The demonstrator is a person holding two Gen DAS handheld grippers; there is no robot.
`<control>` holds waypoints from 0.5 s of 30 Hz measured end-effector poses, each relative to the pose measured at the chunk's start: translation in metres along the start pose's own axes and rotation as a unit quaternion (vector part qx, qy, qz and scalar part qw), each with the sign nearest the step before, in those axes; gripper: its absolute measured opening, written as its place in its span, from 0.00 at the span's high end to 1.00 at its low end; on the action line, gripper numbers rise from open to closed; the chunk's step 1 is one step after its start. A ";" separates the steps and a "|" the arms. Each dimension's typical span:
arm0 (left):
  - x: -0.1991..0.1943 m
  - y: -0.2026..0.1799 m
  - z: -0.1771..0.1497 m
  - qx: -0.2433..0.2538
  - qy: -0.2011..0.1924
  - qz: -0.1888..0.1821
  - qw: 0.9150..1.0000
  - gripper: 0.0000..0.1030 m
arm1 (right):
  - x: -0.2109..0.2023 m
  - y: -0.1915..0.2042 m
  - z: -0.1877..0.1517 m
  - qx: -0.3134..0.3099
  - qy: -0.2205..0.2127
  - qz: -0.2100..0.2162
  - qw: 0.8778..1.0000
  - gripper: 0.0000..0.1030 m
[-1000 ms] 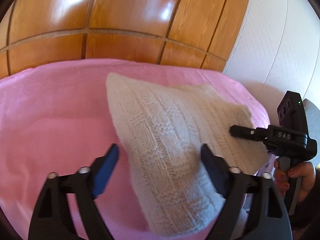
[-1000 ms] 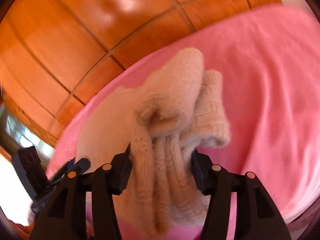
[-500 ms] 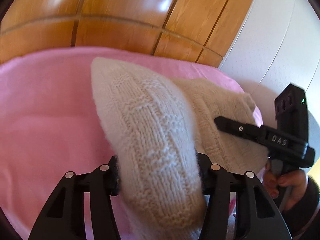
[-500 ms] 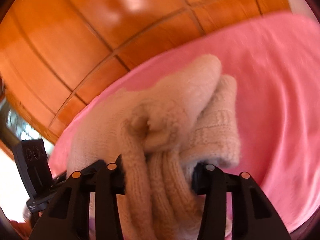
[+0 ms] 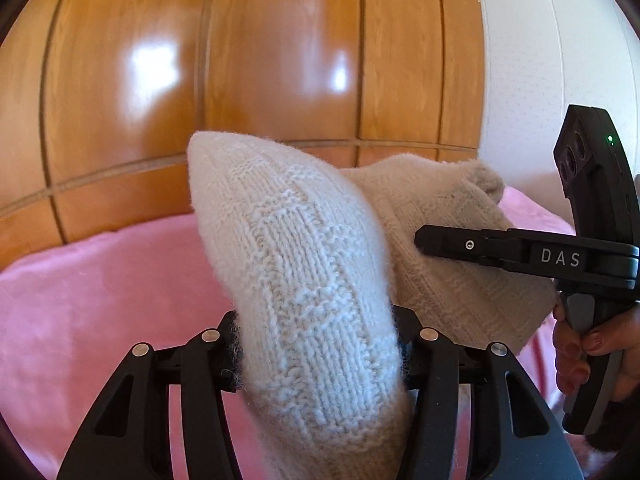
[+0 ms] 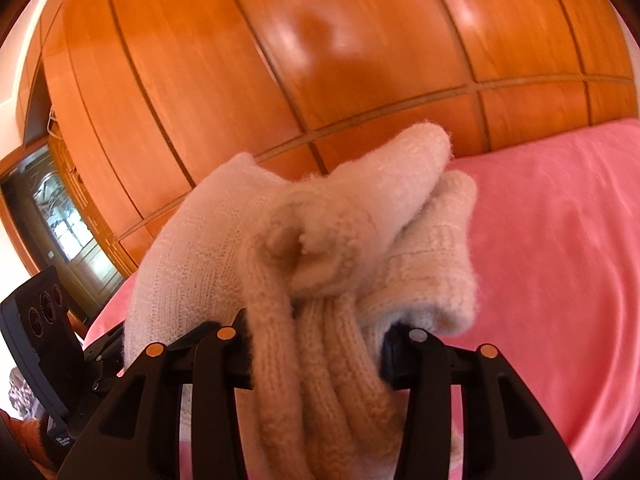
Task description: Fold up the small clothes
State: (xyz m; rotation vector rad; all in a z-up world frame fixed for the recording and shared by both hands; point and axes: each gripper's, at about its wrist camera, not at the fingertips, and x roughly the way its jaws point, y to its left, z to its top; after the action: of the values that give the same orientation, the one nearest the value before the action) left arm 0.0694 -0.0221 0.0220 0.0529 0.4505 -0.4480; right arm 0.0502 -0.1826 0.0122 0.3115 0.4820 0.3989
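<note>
Gripping one cream knitted garment (image 5: 304, 280), left tool (image 5: 316, 344) and right tool (image 6: 316, 340) both clamp it above pink bedding (image 5: 100, 300)

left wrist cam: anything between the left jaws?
Yes: the cream knit garment, bunched and pinched by the left gripper. It shows in the left wrist view.

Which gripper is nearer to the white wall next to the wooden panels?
Right. In the left wrist view the right gripper holds the knitted garment on the side where the white wall stands; the left gripper grips the same garment further from it.
</note>
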 end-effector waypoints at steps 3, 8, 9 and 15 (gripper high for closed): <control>0.008 0.013 0.005 0.008 -0.010 0.024 1.000 0.50 | 0.020 0.005 0.010 -0.006 -0.001 0.010 1.000 0.60; 0.025 0.034 0.006 0.029 -0.023 0.073 0.997 0.50 | 0.066 0.015 0.024 -0.014 0.002 0.023 1.000 0.60; 0.030 0.038 0.007 0.033 -0.025 0.086 0.995 0.50 | 0.074 0.017 0.027 -0.018 0.003 0.023 1.000 0.60; 0.058 0.066 0.011 0.039 -0.026 0.146 0.988 0.50 | 0.128 0.027 0.046 -0.058 0.005 0.019 0.998 0.60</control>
State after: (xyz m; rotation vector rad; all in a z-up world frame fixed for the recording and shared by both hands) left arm 0.1484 0.0120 0.0038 0.1797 0.3664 -0.1773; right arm 0.1688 -0.1116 0.0121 0.2058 0.4614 0.4647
